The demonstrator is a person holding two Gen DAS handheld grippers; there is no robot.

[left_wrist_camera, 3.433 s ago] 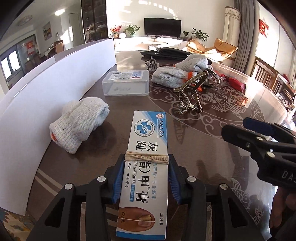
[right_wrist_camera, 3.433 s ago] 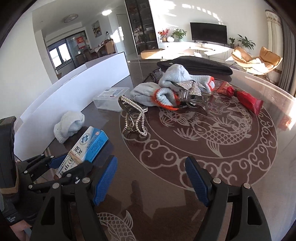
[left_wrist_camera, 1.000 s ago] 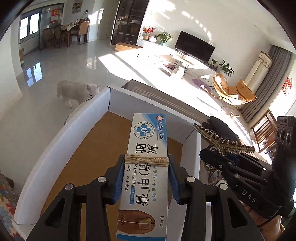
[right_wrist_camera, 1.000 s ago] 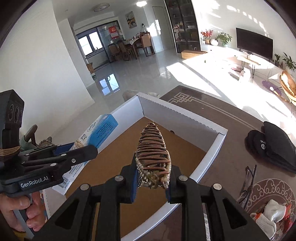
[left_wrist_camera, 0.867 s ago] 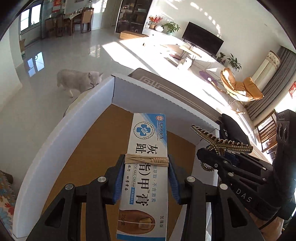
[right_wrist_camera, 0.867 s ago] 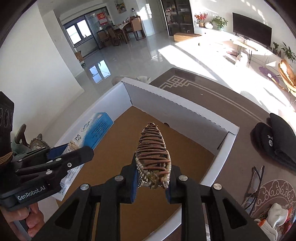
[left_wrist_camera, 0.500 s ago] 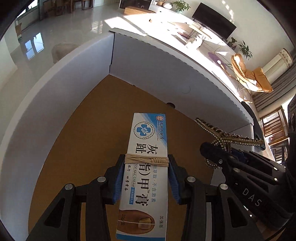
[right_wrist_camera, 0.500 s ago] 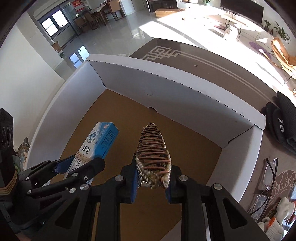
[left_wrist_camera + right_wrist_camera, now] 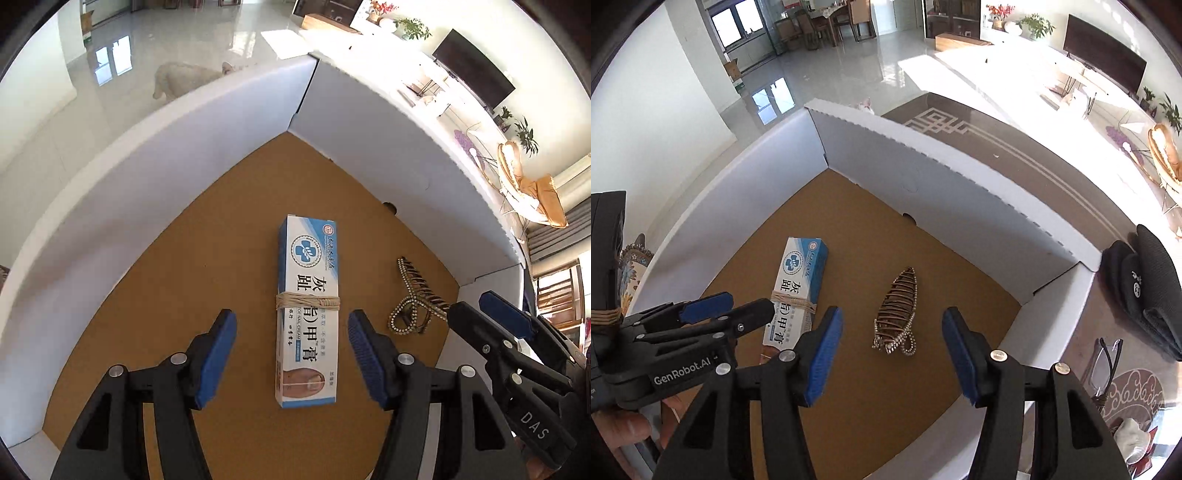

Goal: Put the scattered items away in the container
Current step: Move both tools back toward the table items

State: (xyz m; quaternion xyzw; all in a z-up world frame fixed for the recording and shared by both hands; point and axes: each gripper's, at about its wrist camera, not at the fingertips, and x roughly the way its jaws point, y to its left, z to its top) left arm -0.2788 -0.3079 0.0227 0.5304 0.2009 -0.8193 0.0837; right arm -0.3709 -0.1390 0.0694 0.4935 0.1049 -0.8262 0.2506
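**Both items released into the box**

Since half a second ago, the cream carton (image 9: pixel 306 310) and the hair clip (image 9: pixel 415 299) have been let go and are now seen lying on the brown floor of the box (image 9: pixel 177 147), where before each was clamped between blue pads.

Two items are counted inside: one carton, bound with one rubber band, and one beaded clip. They are laid side by side, near each other but apart, the carton to the left of the clip in both views. In the right wrist view the carton (image 9: pixel 798 291) is partly covered by the left gripper (image 9: pixel 726 308), and the clip (image 9: pixel 897 314) is seen whole.

The jaws of the left gripper (image 9: pixel 291 354) are opening; the carton is framed between the pads but is not touched by them. The jaws of the right gripper (image 9: pixel 892 360) are opening as well, with the clip lying free on the floor between and beyond them. Nothing is held by either.

Outside the box, on the table (image 9: pixel 1115 321), one pair of glasses (image 9: pixel 1106 358) and a black pouch (image 9: pixel 1145 280) are seen
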